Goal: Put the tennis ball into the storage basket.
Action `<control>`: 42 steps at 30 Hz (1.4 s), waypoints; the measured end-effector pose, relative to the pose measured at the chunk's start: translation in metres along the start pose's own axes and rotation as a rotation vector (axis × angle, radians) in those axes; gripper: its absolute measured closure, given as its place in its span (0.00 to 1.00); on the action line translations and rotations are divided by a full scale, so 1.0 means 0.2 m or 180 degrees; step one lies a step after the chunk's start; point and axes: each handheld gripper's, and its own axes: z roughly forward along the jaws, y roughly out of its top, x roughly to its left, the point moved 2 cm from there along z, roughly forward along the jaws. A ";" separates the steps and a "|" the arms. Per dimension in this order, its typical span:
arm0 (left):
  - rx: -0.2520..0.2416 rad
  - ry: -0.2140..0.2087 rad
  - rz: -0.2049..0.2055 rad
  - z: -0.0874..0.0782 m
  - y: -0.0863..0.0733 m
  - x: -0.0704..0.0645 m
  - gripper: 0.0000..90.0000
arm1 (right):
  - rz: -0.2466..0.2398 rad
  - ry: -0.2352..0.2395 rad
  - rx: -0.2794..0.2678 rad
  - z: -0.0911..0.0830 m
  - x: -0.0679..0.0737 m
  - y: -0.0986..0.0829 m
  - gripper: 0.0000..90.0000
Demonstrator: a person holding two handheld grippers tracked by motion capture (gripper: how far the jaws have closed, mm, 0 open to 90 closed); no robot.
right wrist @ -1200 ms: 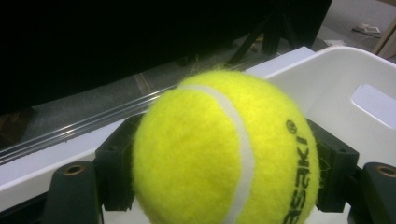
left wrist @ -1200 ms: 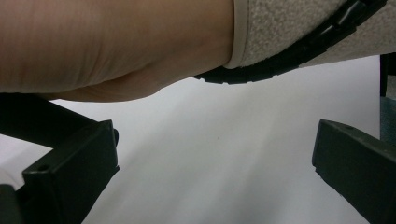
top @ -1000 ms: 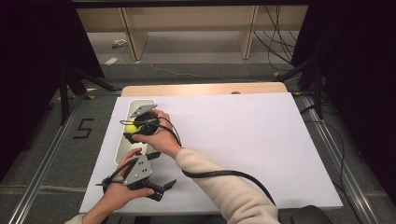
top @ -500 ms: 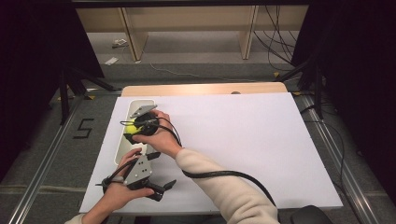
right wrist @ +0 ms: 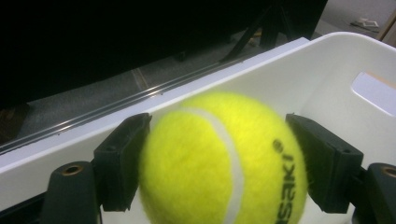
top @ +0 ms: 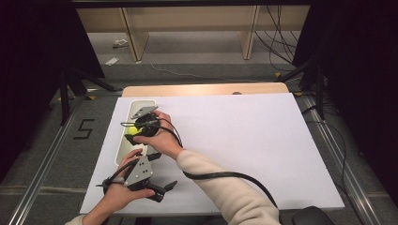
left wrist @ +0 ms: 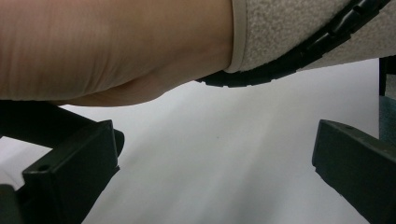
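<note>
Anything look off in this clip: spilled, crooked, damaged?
Nothing stands out. The right hand-held gripper is shut on the tennis ball over the white bin, which lies straight along the table's left edge. The left hand-held gripper is open over bare table.

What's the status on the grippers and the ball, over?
Right gripper shut on fuzzy yellow tennis ball, over the long white plastic bin. Left gripper open, empty, low near the table's front edge. Right forearm crosses over it; bin unobstructed.
</note>
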 end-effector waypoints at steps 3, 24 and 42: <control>0.0001 -0.0001 0.0000 0.00 0.00 0.00 0.00 | 0.0000 -0.0001 -0.0048 -0.01 0.00 0.01 0.28; -0.0006 -0.0001 -0.0007 0.00 0.00 0.00 0.00 | 0.0006 -0.0162 -0.0214 -0.20 -0.09 0.03 0.19; -0.0046 0.0010 -0.0027 -0.01 0.01 0.00 0.00 | 0.0187 -0.0430 -0.0288 -0.47 -0.26 -0.04 0.20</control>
